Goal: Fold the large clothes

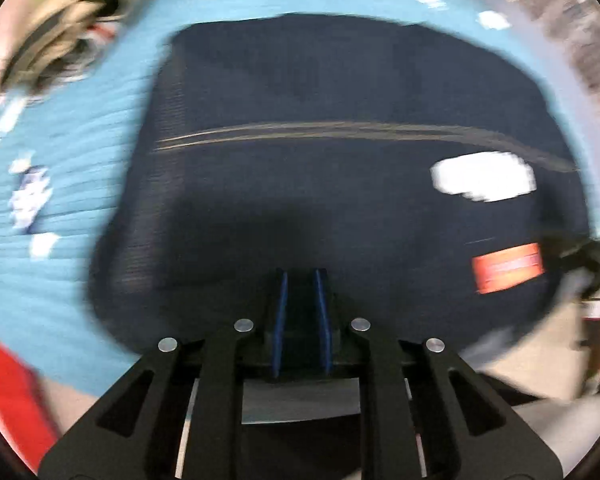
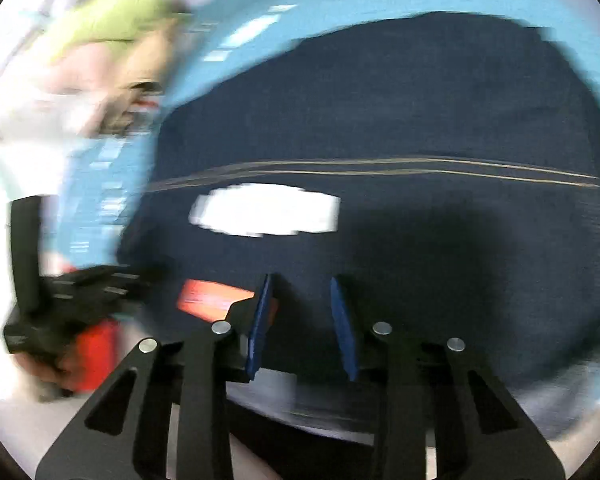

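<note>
Dark navy garment (image 1: pixel 340 140) lying folded into compact block on blue table (image 1: pixel 80 160), just ahead of both grippers. Left gripper (image 1: pixel 302 276) narrowly parted, right gripper (image 2: pixel 302 284) released; nothing being grasped. Folding judged nearly finished.

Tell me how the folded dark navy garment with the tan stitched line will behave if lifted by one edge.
The dark navy garment would probably droop and unfold, being soft cloth. Its stacked layers suggest some weight. It likely won't slide much on the light blue cover.
</note>
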